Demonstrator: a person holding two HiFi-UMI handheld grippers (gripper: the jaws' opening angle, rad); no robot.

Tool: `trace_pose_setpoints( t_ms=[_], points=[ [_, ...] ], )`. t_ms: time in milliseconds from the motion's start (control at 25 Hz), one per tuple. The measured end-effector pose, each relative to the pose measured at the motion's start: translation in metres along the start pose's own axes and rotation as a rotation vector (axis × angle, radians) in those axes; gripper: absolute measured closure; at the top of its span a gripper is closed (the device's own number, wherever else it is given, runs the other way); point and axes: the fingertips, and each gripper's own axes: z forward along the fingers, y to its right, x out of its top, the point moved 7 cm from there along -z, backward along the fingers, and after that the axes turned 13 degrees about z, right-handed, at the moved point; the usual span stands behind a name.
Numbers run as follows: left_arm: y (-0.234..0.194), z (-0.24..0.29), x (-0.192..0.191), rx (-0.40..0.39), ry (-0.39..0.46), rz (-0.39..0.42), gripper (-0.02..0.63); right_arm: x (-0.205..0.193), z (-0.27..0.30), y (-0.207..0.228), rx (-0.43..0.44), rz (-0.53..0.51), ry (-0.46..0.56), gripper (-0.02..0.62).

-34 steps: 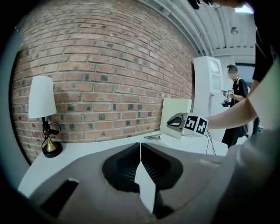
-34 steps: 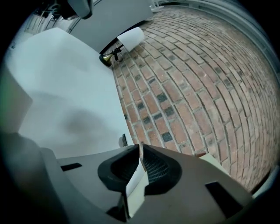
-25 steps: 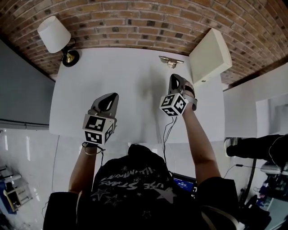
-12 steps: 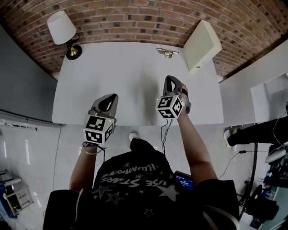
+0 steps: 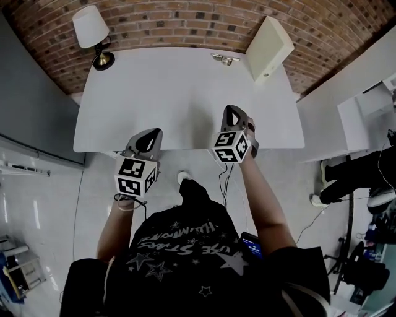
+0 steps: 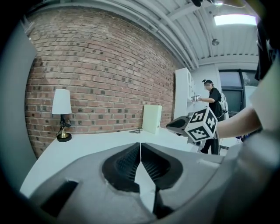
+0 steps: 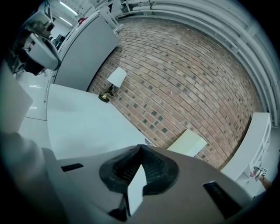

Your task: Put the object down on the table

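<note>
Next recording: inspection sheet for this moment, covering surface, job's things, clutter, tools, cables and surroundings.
Surface: white table, mostly bare.
Job's things: nothing in either tool; a small metal piece lies by the far edge, possibly the object.
Clutter: lamp at the far left corner; cream panel standing at the far right.
Tools: left tool and right tool both shut and empty, at the table's near edge.
Cables: thin cable hangs below the right tool.
Surroundings: brick wall behind the table; a person stands in the background.
</note>
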Motion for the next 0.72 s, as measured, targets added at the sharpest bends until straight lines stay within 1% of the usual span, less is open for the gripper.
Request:
trace_pose_setpoints(
  t_ms=[200,400,720],
  points=[
    [0.020,-0.044,-0.019,-0.002,-0.009,-0.009,0.584,-0.014,-0.050,-0.026,0.003,0.024,-0.016,0.594],
    [0.039,-0.083,-0.043,-0.018,-0.025,-0.034,0.584,-0.036,-0.096,-0.054,0.013,0.050,-0.063,0.594],
    [0.081,-0.116,-0.064,-0.047,-0.045,-0.045,0.584,-0.066,-0.151,-0.073,0.037,0.069,-0.091,0.594]
  ],
)
